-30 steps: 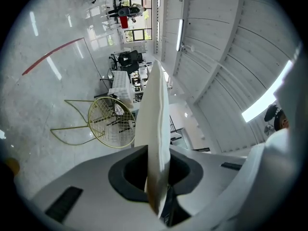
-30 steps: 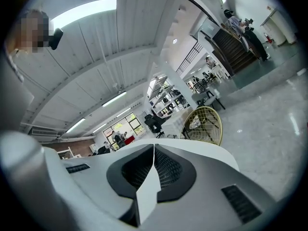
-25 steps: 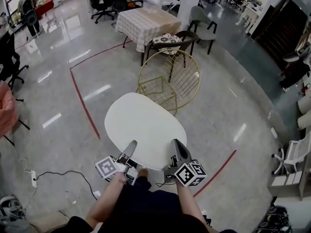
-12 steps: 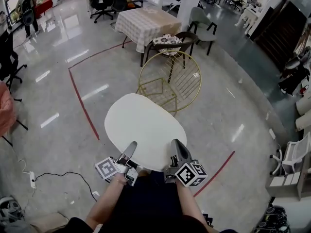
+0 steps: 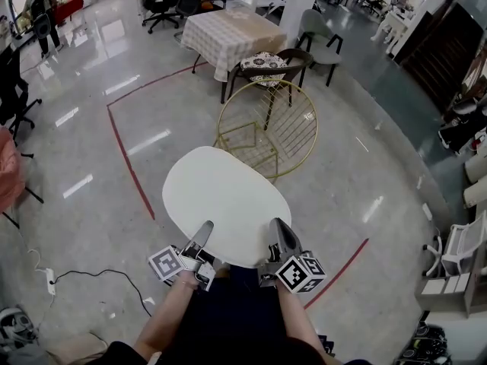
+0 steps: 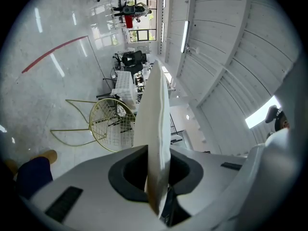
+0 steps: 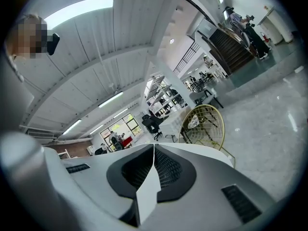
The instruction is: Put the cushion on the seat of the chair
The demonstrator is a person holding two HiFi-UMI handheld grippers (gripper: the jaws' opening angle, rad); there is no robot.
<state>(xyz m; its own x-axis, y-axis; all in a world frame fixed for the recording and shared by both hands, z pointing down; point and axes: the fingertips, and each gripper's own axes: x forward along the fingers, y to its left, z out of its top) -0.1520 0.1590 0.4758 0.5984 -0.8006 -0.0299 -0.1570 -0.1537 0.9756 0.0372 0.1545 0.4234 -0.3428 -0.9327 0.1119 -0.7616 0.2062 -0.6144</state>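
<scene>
where hand-held grippers (image 5: 205, 226) (image 5: 275, 225) clamp, cushion (image 5: 224, 200) near edge

The floor (image 5: 76, 147) is marked by a red line (image 5: 131, 162); a chair (image 5: 275, 120) and a cable (image 5: 91, 272) are set on it.

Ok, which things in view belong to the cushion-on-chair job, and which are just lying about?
Job: flat white oval cushion; gold wire chair with round back; left gripper and right gripper, both shut on the cushion's near edge.
Lying about: table under a checked cloth; dark chair with a patterned pad; grey armchair; black office chair.
</scene>
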